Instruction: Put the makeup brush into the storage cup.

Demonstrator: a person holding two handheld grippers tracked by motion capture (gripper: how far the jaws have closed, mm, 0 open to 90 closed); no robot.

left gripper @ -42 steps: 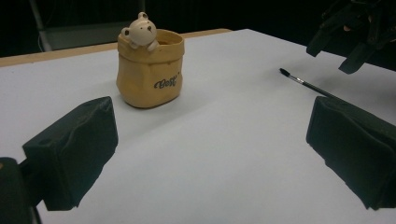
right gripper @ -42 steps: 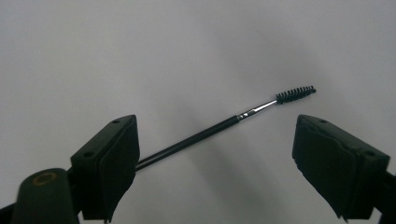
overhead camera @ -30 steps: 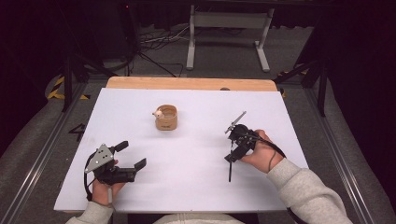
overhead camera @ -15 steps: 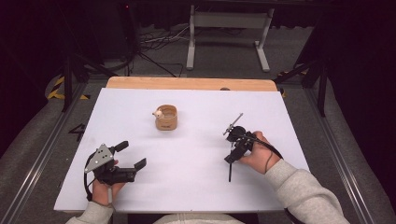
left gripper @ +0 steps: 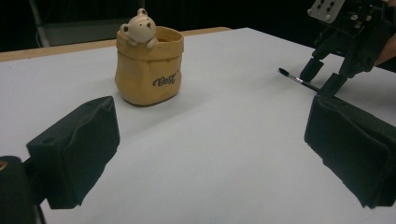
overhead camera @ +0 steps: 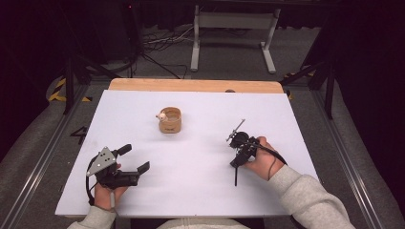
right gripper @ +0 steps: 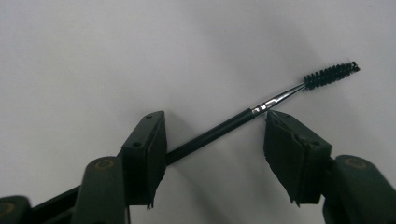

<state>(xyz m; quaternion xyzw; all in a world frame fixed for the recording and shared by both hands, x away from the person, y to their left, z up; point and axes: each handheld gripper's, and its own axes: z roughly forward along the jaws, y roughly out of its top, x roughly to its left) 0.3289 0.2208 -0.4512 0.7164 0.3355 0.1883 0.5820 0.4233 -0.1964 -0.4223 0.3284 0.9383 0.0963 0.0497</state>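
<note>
A thin black brush with a bristly tip lies flat on the white table. My right gripper points down over its handle, one jaw on each side. The jaws have just been closing, but there is still a gap and the pads do not press on the brush. Across the table, the right gripper stands over the brush. A yellow pot with a small bear on its rim stands mid-table. My left gripper rests open at the front left, holding nothing.
A wooden strip runs along the table's far edge. Beyond it, a metal stand and cables sit on the floor. Metal rails flank the table.
The right gripper's jaws have narrowed around the brush handle. The brush, the pot and the left gripper have not moved.
</note>
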